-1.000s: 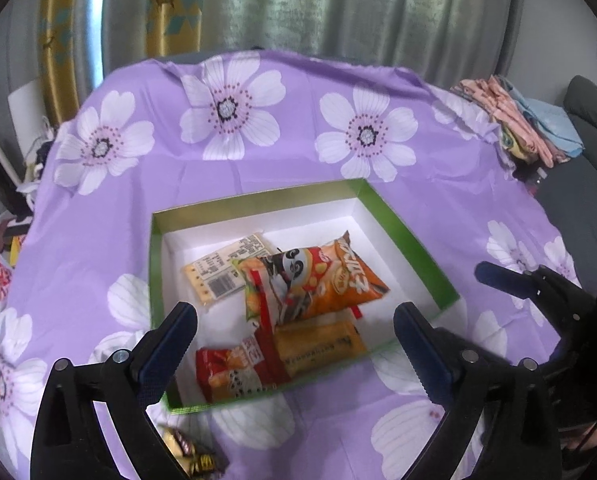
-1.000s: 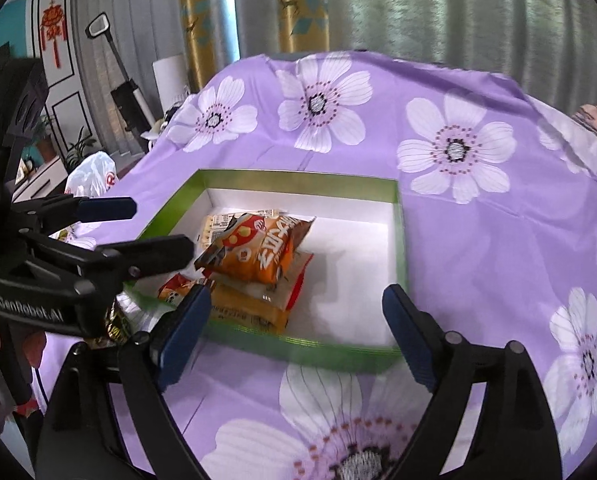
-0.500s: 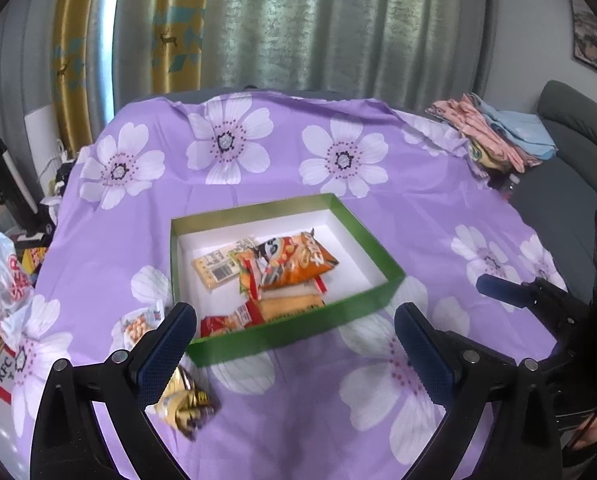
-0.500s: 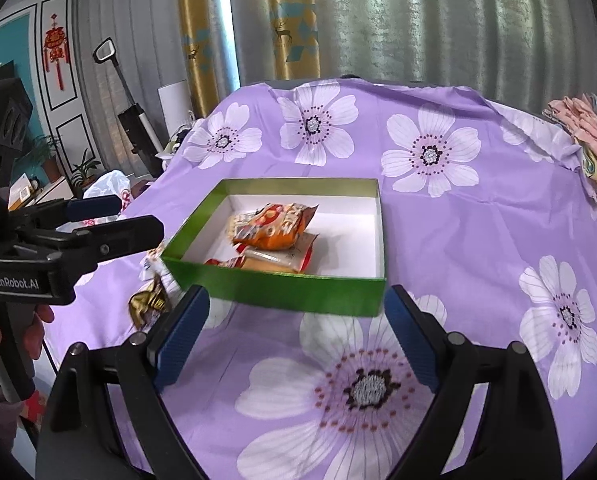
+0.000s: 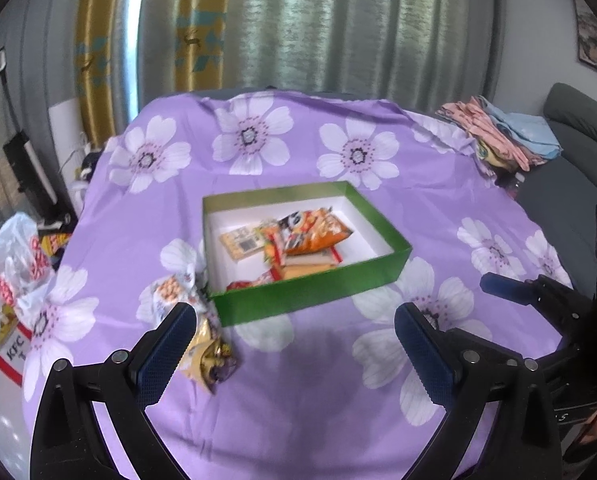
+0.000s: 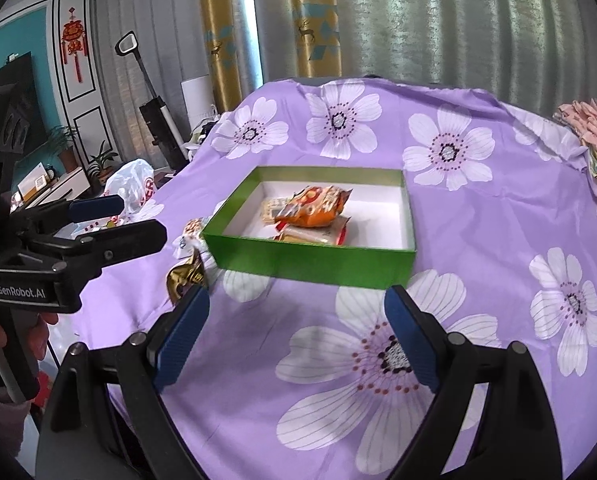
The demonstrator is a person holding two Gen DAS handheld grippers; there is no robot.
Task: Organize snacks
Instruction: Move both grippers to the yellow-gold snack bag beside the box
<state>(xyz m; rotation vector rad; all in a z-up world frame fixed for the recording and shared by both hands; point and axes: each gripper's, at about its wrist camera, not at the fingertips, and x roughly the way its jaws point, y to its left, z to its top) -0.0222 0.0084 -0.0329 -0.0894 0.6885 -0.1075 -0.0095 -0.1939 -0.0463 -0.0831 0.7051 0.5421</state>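
A green box (image 5: 318, 288) with a white inside sits mid-table and holds several snack packs, an orange bag (image 5: 318, 232) on top. It also shows in the right wrist view (image 6: 310, 260). Outside the box's left corner lie a white snack pack (image 5: 174, 288) and a gold wrapped snack (image 5: 210, 356), also in the right wrist view (image 6: 186, 274). My left gripper (image 5: 294, 352) is open and empty, held back from the box above the near table. My right gripper (image 6: 294, 332) is open and empty, in front of the box.
A purple flowered cloth (image 5: 338, 400) covers the table. Folded clothes (image 5: 506, 140) lie at the far right corner. White plastic bags (image 5: 14, 264) sit off the left edge. A grey sofa (image 5: 578, 128) stands to the right.
Both grippers have pulled back and up from the box, which now looks smaller and farther. The two loose snacks left of the box have come into view.
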